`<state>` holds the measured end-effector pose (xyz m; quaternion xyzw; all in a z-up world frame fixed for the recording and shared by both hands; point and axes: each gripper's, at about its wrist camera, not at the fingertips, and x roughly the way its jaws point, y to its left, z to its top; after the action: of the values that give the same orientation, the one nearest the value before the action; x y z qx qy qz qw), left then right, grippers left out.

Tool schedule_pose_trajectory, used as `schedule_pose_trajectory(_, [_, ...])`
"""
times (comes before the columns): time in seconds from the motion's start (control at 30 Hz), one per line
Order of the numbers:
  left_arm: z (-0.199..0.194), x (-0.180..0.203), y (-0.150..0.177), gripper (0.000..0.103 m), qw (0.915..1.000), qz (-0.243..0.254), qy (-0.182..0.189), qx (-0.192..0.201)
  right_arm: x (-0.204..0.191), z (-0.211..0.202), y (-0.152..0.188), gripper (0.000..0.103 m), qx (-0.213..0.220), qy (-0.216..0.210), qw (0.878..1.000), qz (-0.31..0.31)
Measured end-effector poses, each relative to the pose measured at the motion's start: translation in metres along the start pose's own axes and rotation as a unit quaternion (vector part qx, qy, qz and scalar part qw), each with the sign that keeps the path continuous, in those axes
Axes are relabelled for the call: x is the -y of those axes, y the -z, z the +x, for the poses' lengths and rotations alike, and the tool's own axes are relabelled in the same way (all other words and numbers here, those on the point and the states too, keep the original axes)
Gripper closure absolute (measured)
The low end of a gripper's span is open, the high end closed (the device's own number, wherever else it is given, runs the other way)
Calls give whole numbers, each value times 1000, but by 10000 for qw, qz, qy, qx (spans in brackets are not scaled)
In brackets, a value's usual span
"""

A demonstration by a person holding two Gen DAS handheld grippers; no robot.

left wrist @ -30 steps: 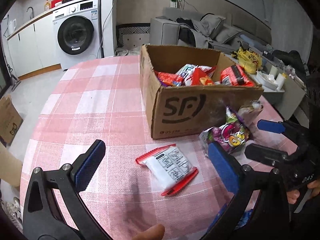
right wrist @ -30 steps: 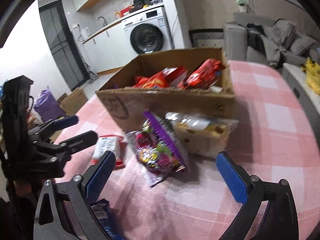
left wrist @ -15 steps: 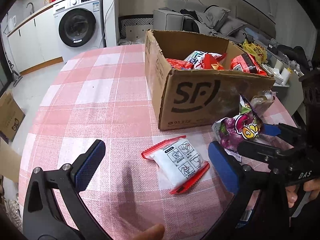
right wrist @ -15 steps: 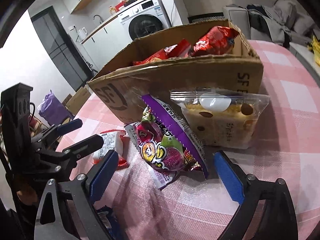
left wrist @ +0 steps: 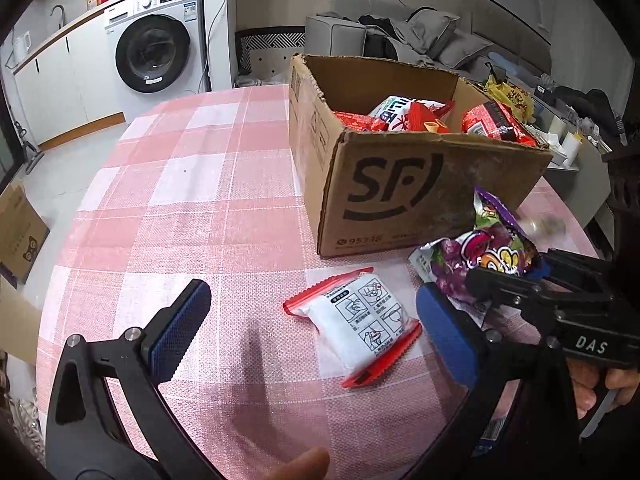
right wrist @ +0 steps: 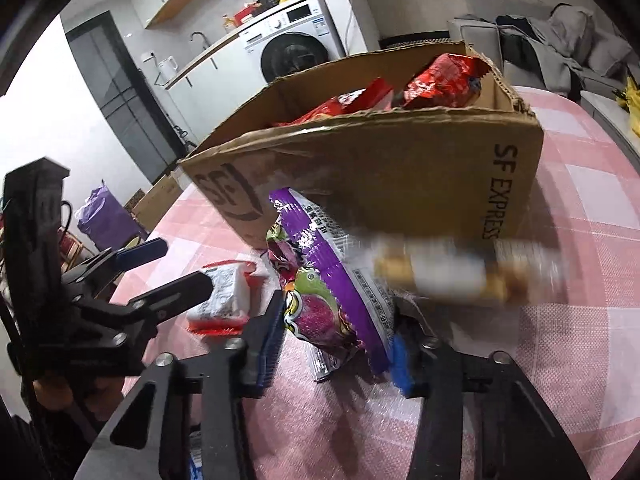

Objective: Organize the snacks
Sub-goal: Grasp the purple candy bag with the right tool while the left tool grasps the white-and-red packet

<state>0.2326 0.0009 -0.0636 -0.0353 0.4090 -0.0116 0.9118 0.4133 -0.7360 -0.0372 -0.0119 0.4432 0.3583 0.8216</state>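
Note:
A white packet with red ends (left wrist: 360, 320) lies flat on the pink checked tablecloth, in front of a brown SF cardboard box (left wrist: 400, 184) that holds several red snack packets. My left gripper (left wrist: 310, 300) hangs open over it, one finger on each side, not touching. To the right, my right gripper (right wrist: 338, 340) is shut on a purple snack packet (right wrist: 320, 280), its blue pads pressing the bag's lower end. In the left wrist view, that purple packet (left wrist: 492, 248) stands up out of the right gripper (left wrist: 508, 268). A clear biscuit packet (right wrist: 460, 272) shows blurred right behind it, against the box (right wrist: 400, 172).
A blue packet (left wrist: 492, 432) lies at the table's near edge under the right gripper. Beyond the table are a washing machine (left wrist: 156, 52), a grey sofa with clothes (left wrist: 400, 36) and cardboard on the floor (left wrist: 20, 232). Bare cloth stretches left of the box (left wrist: 192, 184).
My right gripper has gone from wide open to shut on the purple packet. The clear biscuit packet behind it has become blurred. Both grippers have sunk slightly toward the table.

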Motion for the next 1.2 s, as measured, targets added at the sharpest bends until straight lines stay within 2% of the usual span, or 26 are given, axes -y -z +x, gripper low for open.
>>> schedule_pose_trajectory(0.47, [17,4,6,1,9996,-83,162,-208,-7,-32,-9,61,538,-78,9984,-133])
schedule_pose_trajectory(0.63, [27,6,8,1,9993,-159,142,-300,-5,-39,-9,61,606,-69,9981,-118])
schedule_pose_trajectory(0.87, [37,0,9,1,9984,-137,-97,-548,0,-53,-8,61,741,-84,9972,-91])
schedule_pose_trajectory(1.03, [36,-5,6,1,9977,73,-309,-602,5,-60,-7,61,782,-62,9969,-61])
schedule_pose_trajectory(1.2, [39,-7,7,1,9981,-103,-68,-597,6,-60,-9,61,797,-57,9968,-34])
